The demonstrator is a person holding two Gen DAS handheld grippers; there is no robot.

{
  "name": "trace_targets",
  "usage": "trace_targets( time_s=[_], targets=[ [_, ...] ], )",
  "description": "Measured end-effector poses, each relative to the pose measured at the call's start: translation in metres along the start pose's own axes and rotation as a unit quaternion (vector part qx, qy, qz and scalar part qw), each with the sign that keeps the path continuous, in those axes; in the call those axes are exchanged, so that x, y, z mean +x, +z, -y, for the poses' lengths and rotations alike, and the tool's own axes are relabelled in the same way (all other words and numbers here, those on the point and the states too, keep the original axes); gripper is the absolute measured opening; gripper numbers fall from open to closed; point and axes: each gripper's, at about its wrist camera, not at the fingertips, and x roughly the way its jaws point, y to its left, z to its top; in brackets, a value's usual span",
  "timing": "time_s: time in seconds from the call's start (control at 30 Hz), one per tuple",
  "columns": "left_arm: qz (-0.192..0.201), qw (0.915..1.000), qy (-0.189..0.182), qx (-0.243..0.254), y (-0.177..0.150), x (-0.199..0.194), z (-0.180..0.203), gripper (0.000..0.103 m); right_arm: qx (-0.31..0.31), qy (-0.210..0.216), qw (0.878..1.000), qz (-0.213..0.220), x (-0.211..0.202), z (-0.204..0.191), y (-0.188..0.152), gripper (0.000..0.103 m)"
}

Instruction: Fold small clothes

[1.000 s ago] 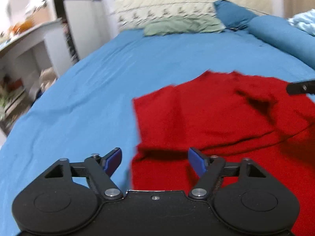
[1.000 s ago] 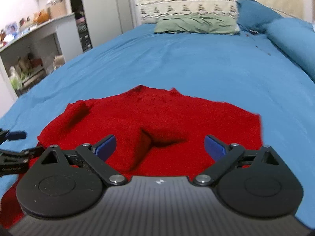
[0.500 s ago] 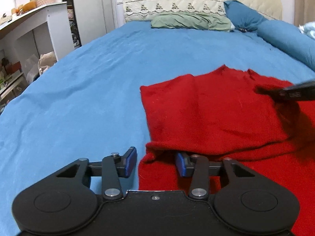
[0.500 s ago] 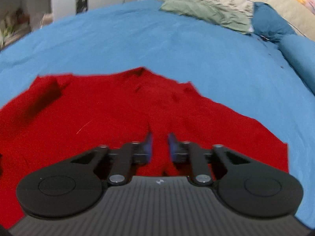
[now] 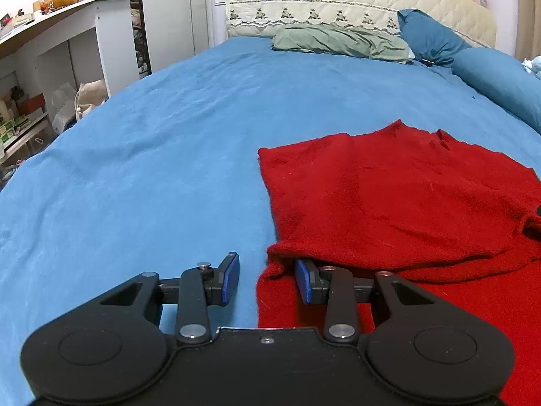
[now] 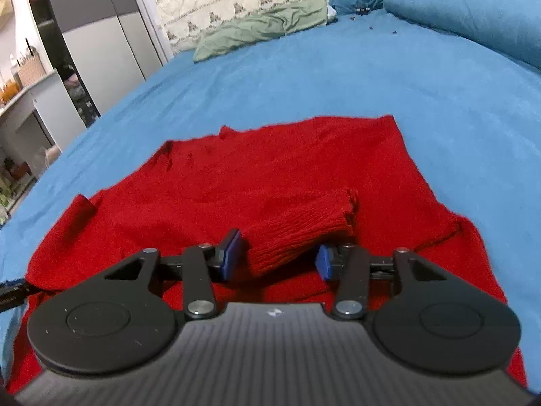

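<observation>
So: red knitted sweater lies spread on the bed's blue sheet, partly folded, one layer turned over on top of the rest

Left tongs sit low at the sweater's left edge, fingers apart. Left blue pad is over bare sheet; right blue pad is tucked under the lip of the folded-over layer, touching the knit. Nothing clamped between them

Right tongs are also apart, straddling a ribbed red sleeve cuff that lies across the sweater body. Cuff end sits between the two pads with gaps visible on both sides, so not gripped. Cuff runs diagonally up and to the right from the tongs

In the right wrist view the sweater fills the middle of the frame, a small flap of knit sticking up at its left edge. The left tongs' tip shows at the far left border, at the sweater's edge

Background: green pillow and quilted cream headboard at the far end of the bed, dark blue pillow and blue bolster to the right, white shelving unit off to the left
</observation>
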Motion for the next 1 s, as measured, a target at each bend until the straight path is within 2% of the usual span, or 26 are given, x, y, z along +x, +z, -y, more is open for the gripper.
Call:
trace_targets(
  time_s=[0.1, 0.17, 0.2, 0.3, 0.37, 0.43, 0.53, 0.63, 0.73, 0.87, 0.97, 1.0],
  targets=[
    [0.001, 1.0000, -0.001, 0.001, 0.000, 0.003, 0.000, 0.040, 0.019, -0.005, 1.000, 0.004, 0.002, 0.010, 0.008, 0.061],
    [0.002, 1.0000, -0.002, 0.008, 0.001, 0.004, 0.002, 0.036, 0.030, -0.010, 0.999, 0.008, -0.002, 0.015, 0.009, 0.060],
    [0.003, 0.9999, -0.003, 0.009, 0.002, 0.005, 0.002, 0.034, 0.031, -0.011, 0.999, 0.005, -0.002, 0.018, 0.010, 0.054],
    [0.002, 0.9999, -0.012, 0.009, 0.004, 0.008, 0.002, 0.023, 0.018, -0.011, 1.000, -0.021, 0.005, 0.019, 0.016, 0.023],
    [-0.006, 0.9997, -0.023, 0.007, 0.008, 0.013, 0.001, 0.014, -0.003, -0.009, 1.000, -0.024, 0.006, 0.017, 0.022, 0.022],
    [-0.007, 0.9996, -0.026, 0.009, 0.011, 0.013, 0.001, 0.010, -0.031, -0.010, 0.999, -0.006, 0.003, 0.012, 0.035, 0.021],
    [-0.003, 0.9998, -0.018, 0.008, 0.014, 0.002, 0.002, 0.010, -0.034, -0.003, 0.998, 0.048, -0.015, 0.015, 0.063, 0.020],
    [-0.010, 0.9993, -0.004, 0.036, 0.005, -0.007, 0.009, 0.008, -0.017, -0.011, 0.996, 0.085, -0.035, 0.031, 0.076, 0.020],
    [-0.020, 0.9972, 0.020, 0.070, -0.011, -0.007, 0.017, 0.007, 0.003, -0.024, 0.998, 0.053, -0.023, 0.050, 0.063, 0.020],
    [-0.022, 0.9980, 0.020, 0.056, -0.017, -0.007, 0.014, 0.008, 0.001, -0.053, 0.999, -0.002, 0.001, 0.064, 0.029, 0.020],
    [-0.025, 0.9977, 0.022, 0.059, -0.015, -0.008, 0.015, 0.007, 0.004, -0.055, 0.998, 0.003, 0.000, 0.066, 0.017, 0.022],
    [-0.024, 0.9975, 0.023, 0.062, -0.013, -0.010, 0.016, 0.007, -0.005, -0.067, 0.998, 0.009, -0.005, 0.063, 0.016, 0.029]
  ],
)
